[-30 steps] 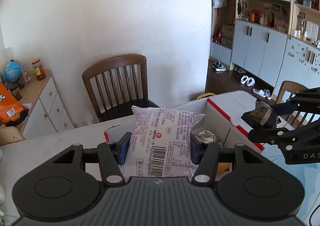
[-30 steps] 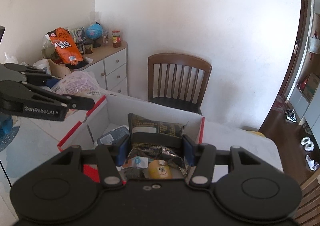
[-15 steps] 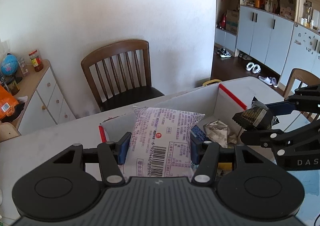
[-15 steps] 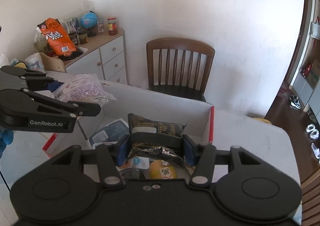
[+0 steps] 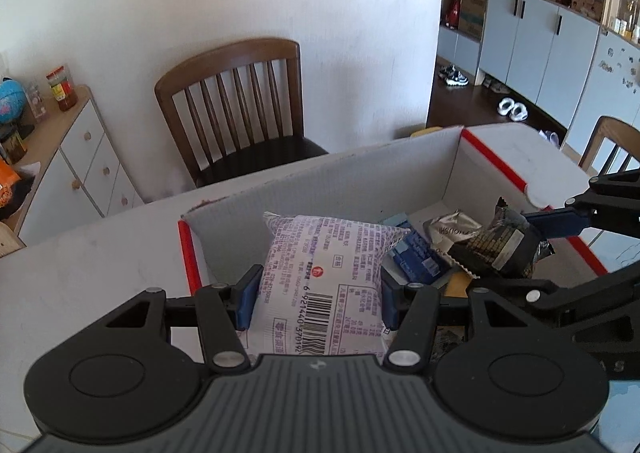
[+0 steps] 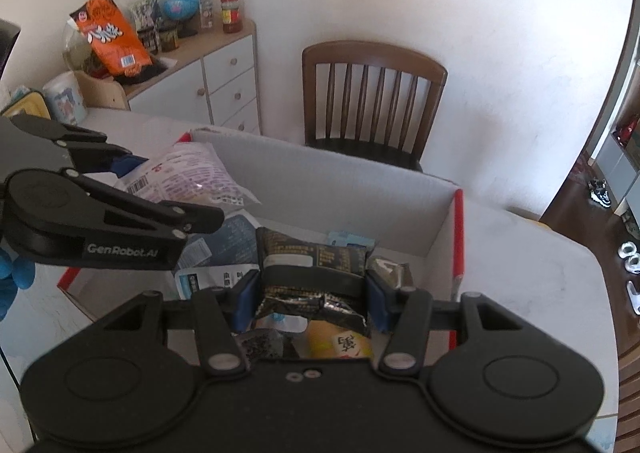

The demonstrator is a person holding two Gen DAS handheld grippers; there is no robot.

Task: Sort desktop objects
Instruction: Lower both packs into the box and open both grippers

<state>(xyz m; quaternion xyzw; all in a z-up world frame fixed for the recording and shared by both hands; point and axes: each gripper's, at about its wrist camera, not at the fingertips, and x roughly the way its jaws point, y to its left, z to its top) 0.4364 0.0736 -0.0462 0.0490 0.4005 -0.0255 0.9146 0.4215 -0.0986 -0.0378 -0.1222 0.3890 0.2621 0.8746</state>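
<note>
Over the open white box (image 5: 352,181) on the table (image 5: 100,253), two grippers, each holding one snack pack. Lower and further in over the box than a second ago, with more of the box floor showing now. White pack with purple print (image 5: 332,265) pinched between the blue pads (image 5: 248,295) of the left gripper (image 5: 318,297), barcode end near the camera, far end sticking out past the pads toward the left end of the box. Seen from the right side, white pack (image 6: 188,177) hanging above the left corner of the box by the red edge. Dark pack with gold print (image 6: 316,265) squeezed between the pads (image 6: 244,293) of the right gripper (image 6: 310,299), standing up over the middle of the box. Under it, a yellow pack (image 6: 340,345) and a blue and white pack (image 6: 216,241) lying on the box floor. Behind the table's far edge, a brown wooden chair (image 6: 372,93) against the wall.
</note>
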